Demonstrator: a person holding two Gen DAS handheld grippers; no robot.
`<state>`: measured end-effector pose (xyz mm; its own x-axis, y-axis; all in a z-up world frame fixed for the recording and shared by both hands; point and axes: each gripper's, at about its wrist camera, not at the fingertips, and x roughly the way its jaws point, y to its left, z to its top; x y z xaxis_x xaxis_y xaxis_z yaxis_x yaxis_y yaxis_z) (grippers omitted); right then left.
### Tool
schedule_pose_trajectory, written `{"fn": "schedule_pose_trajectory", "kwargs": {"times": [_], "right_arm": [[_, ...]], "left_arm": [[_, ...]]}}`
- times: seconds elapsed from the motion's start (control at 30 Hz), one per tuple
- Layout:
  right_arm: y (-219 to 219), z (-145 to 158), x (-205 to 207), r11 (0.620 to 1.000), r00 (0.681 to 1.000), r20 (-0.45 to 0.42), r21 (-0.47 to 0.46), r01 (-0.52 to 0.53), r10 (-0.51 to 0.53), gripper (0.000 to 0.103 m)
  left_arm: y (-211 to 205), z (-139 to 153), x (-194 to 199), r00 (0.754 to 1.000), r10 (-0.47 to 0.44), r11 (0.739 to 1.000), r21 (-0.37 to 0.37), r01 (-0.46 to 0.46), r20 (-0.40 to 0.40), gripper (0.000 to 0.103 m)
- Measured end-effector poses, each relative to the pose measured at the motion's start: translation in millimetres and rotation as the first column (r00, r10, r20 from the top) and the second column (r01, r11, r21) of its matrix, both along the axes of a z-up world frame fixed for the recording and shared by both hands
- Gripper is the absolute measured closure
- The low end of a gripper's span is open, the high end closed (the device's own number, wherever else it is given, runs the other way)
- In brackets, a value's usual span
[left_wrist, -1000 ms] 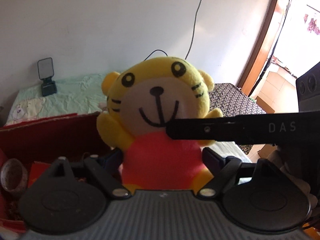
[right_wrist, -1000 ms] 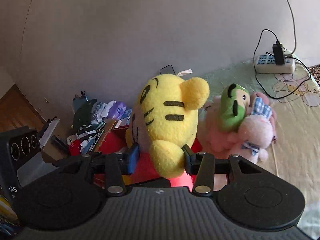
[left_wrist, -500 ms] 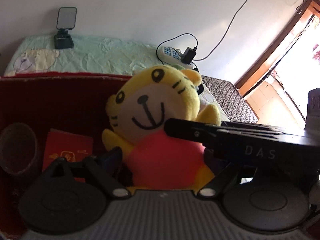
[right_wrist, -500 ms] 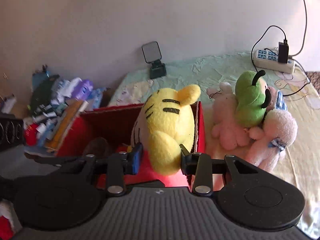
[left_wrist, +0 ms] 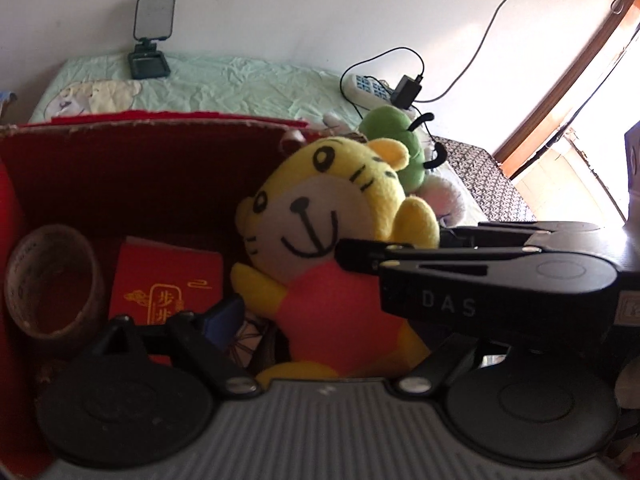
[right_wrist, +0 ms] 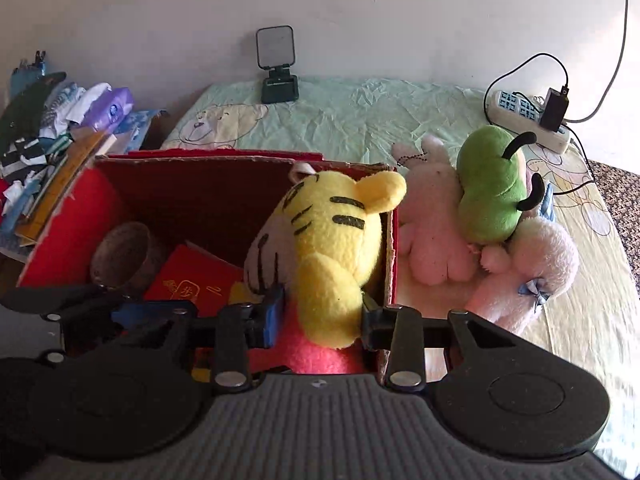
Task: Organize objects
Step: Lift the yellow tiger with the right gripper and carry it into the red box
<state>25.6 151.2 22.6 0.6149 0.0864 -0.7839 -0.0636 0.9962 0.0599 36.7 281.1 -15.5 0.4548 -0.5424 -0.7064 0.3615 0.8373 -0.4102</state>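
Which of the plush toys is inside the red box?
The yellow tiger plush, at the red box's right end. The green plush and the pink plushes lie outside on the bed.

Red box [right_wrist: 256, 172] left half open above tape roll [right_wrist: 120, 256], booklet [right_wrist: 192, 280]; tiger plush [right_wrist: 332, 248] blocks right.

We were in a bedroom of a lived-in home. A bed [right_wrist: 360, 116] with a wrinkled pale green sheet printed with a cartoon bear stood against a plain white wall [right_wrist: 360, 8]. A power strip [right_wrist: 528, 118] with a charger plugged in lay on the sheet, its cable running up the wall. Plush toys [right_wrist: 492, 200] were heaped on the bed, and clothes and packets [right_wrist: 60, 120] were piled beside it. We saw a wooden door frame [left_wrist: 560, 92] with daylight beyond it.
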Motion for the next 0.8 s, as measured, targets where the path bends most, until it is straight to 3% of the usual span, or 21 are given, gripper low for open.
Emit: {"fn": "schedule_pose_trajectory", "kwargs": {"times": [0.13,0.3,0.6,0.8], "right_arm": [[-2.8,-1.3,-0.5,1.0,1.0,0.008,0.016,-0.005,0.005,0.064],[1.6,4.4,-3.8,1.0,1.0,0.028,0.013,0.004,-0.004,0.048],[3.3,12.1,-10.2,1.0,0.999,0.04,0.012,0.002,-0.002,0.044],[-7.7,22.1,-22.5,0.997,0.998,0.061,0.077,0.011,-0.016,0.043]], "left_arm": [[-0.2,0.3,0.1,1.0,0.006,1.0,0.006,-0.007,0.004,0.014],[3.3,-3.0,1.2,1.0,0.01,1.0,-0.003,-0.01,-0.01,0.01],[1.7,1.3,-4.5,1.0,0.006,1.0,0.029,-0.007,0.018,0.009],[2.6,12.1,-11.6,0.998,0.04,0.997,0.071,-0.043,0.043,0.009]]}}
